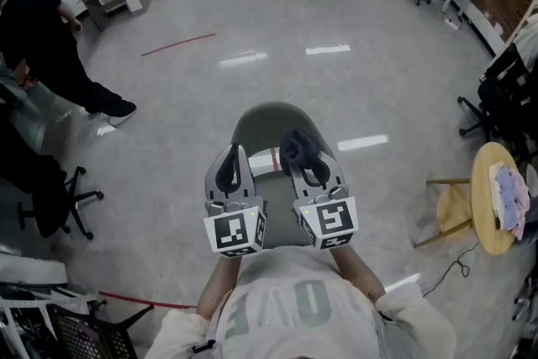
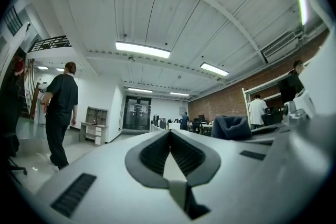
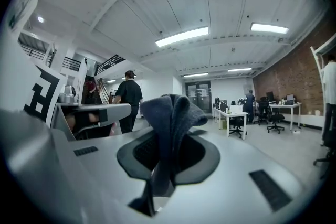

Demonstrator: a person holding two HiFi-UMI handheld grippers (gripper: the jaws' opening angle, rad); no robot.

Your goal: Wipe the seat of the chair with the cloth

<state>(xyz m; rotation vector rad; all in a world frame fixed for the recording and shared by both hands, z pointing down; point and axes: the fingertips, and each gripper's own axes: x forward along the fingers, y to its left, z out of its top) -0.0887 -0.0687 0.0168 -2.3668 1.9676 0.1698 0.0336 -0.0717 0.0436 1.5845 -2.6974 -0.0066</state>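
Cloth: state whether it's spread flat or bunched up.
Bunched up. The cloth is pinched between the jaws of the right gripper, its dark folds crumpled together and sticking out past them.

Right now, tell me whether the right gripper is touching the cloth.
Touching. The right gripper view shows the cloth pinched between the jaws of the right gripper.

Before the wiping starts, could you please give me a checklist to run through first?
1. Grip: ok, the right claw is shut on the cloth.
2. Spare claw: ok, the left claw is shut on nothing.
3. Position: ok, the chair sits right under both claws in the head view.
4. Aim: not ok, the right claw faces out across the room, not down at the seat.
5. Seat bare: cannot tell, the claws hide much of it.
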